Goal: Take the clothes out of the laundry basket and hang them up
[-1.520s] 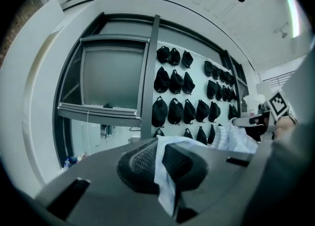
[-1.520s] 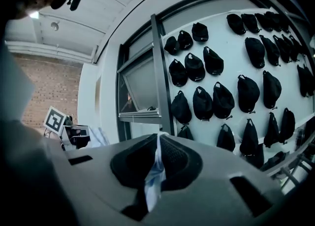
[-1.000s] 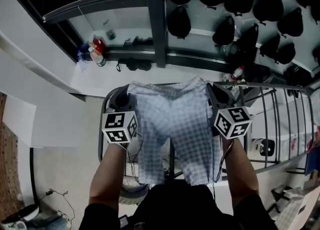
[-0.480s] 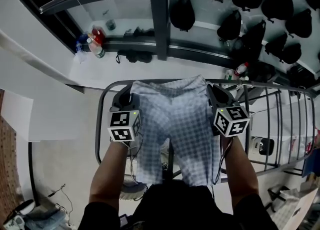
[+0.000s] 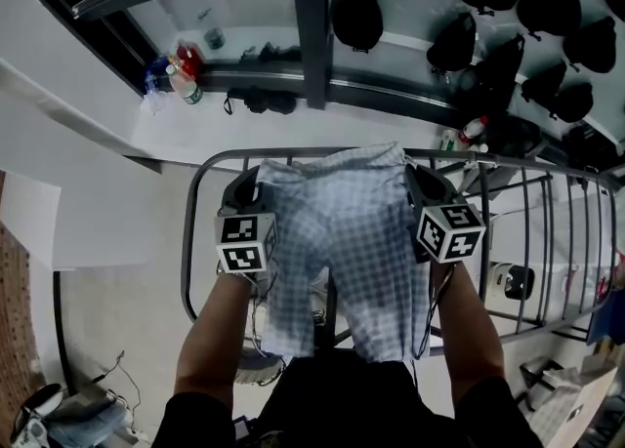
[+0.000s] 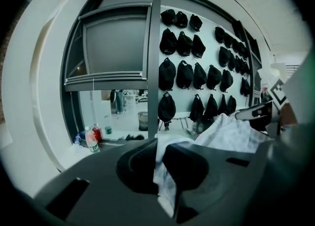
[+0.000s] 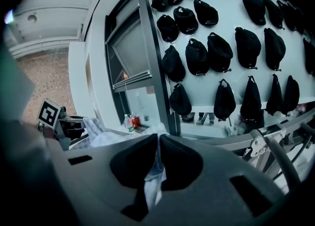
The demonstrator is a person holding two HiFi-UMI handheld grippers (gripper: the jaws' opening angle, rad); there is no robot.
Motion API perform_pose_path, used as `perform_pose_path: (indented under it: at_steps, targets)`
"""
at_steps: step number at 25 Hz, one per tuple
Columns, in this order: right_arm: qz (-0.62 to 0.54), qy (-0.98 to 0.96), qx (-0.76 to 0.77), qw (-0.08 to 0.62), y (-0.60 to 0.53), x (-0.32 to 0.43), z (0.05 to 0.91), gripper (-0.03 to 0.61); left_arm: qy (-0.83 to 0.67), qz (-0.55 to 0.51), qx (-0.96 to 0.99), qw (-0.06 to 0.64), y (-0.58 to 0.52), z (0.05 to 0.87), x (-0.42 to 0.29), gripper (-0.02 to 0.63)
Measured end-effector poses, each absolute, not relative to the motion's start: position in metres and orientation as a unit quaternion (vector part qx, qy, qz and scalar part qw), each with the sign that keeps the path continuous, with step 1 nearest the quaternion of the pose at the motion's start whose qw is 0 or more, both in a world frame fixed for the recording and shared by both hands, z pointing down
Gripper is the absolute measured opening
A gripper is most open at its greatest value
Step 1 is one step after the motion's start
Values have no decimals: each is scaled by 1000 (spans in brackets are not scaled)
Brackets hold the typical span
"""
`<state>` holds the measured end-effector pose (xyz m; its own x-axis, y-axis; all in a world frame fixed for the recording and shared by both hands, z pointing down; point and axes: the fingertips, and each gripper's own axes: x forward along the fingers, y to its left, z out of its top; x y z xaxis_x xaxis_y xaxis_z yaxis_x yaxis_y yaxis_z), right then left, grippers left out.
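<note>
**Trainee:** What is the state of each gripper?

**Instructor:** The left gripper [image 5: 252, 184] has its fingers [image 6: 189, 163] closed on one upper corner of the checked shorts [image 5: 342, 231]. The right gripper [image 5: 418, 179] has its fingers [image 7: 179, 163] closed on the opposite upper corner. In each gripper view a fold of cloth is pinched between the pads and comes out below them.

**Trainee:** Why are the two grippers held so far apart?

**Instructor:** The spacing stretches the waistband flat, so the two legs hang straight down toward the person. A flat waistband is judged easier to drape over a rail without bunching.

**Trainee:** Where are the shorts relative to the drying rack [image 5: 527, 161]?

**Instructor:** The waistband sits at the rack's far edge, near its left corner. The legs hang over the near side. Whether the cloth touches the far rail cannot be determined from the head view.

**Trainee:** What step is in hand?

**Instructor:** Placement on the rack, as judged from the pose. The shorts are not yet released. Both grips should release only once the rail carries the cloth, otherwise the shorts may slide off the near edge.
</note>
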<state>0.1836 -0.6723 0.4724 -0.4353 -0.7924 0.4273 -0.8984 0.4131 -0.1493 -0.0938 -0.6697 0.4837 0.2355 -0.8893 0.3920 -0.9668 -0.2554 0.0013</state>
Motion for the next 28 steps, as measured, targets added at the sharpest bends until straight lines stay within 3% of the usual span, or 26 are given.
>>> perform_pose_path:
  at_steps: [9,13,17,28]
  targets:
    - [175,-827,510,162,-673,184,478,35,-592,179,774,138,-664,499,-95,18]
    - [173,-827,506,173,-672,183,479,70,-580,188,778,152,-658,504,-93,131]
    - [175,-824,506,184,-670,183,481,107,-570,201,782,155,-653,509,-93,186]
    - [183,-813,518,192,-662,183,478,219,-569,197,783,151,-639,499,-105,219]
